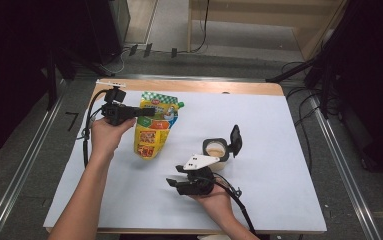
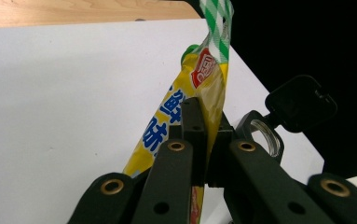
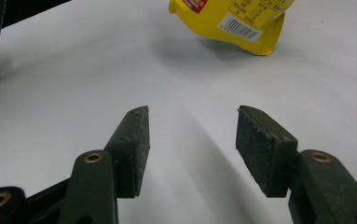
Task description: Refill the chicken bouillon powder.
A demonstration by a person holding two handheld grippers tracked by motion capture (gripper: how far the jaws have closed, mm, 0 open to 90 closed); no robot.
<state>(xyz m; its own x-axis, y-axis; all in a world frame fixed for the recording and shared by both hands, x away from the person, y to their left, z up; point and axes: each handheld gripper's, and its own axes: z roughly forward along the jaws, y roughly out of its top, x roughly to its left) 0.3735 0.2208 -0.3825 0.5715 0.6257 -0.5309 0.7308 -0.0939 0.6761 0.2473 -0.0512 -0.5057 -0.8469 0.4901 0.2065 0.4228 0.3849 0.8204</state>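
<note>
A yellow food pouch [image 1: 151,132] with a green-checked top and a green cap stands tilted on the white sheet, left of centre. My left gripper [image 1: 150,111] reaches in from the left and is shut on the pouch's upper part. In the left gripper view the jaws [image 2: 206,121] pinch the pouch [image 2: 204,79] edge-on. My right gripper [image 1: 174,176] rests low near the front, pointing left, open with nothing between its jaws. The right gripper view has its pads [image 3: 132,140] spread above bare sheet, the pouch's bottom [image 3: 241,18] farther off.
A small jar [image 1: 216,150] with pale contents and a black flip lid [image 1: 235,140] open stands just behind my right hand; the same jar's lid [image 2: 302,105] is in the left gripper view. The white sheet [image 1: 279,150] covers a wooden table [image 1: 204,87].
</note>
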